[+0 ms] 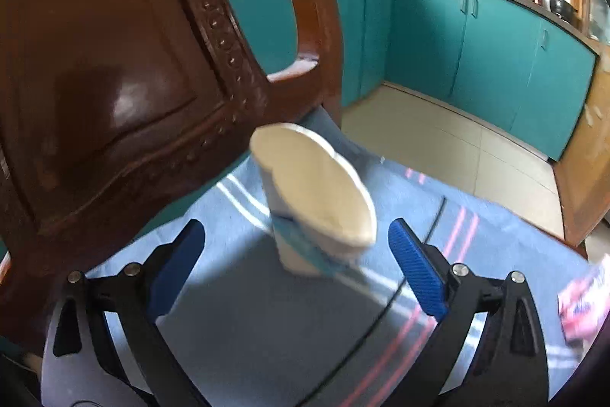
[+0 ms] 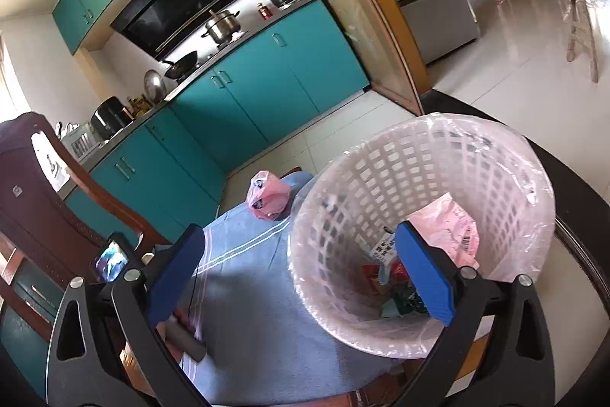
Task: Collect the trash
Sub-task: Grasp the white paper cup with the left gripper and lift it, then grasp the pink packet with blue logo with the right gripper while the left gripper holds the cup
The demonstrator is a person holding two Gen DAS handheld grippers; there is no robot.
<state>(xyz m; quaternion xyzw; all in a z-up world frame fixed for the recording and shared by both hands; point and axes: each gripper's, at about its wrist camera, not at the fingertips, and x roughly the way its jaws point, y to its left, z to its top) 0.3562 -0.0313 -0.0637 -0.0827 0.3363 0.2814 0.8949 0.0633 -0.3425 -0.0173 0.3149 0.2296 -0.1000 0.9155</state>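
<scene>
A crushed white paper cup (image 1: 316, 201) with blue print stands on the blue striped cloth (image 1: 267, 311) in the left wrist view. My left gripper (image 1: 297, 269) is open, with the cup just ahead between its blue pads and apart from both. In the right wrist view a pink lattice bin (image 2: 419, 155) with a clear liner stands on the cloth and holds a pink wrapper (image 2: 453, 227) and other trash. My right gripper (image 2: 301, 273) is open and empty at the bin's near rim. A knotted pink plastic bag (image 2: 267, 195) lies on the cloth beyond.
A carved wooden chair back (image 1: 114, 63) stands close on the left of the cup. A pink packet (image 1: 583, 304) lies at the cloth's right edge. Teal kitchen cabinets (image 2: 267, 82) and tiled floor (image 1: 457, 140) lie beyond the dark round table (image 2: 587, 216).
</scene>
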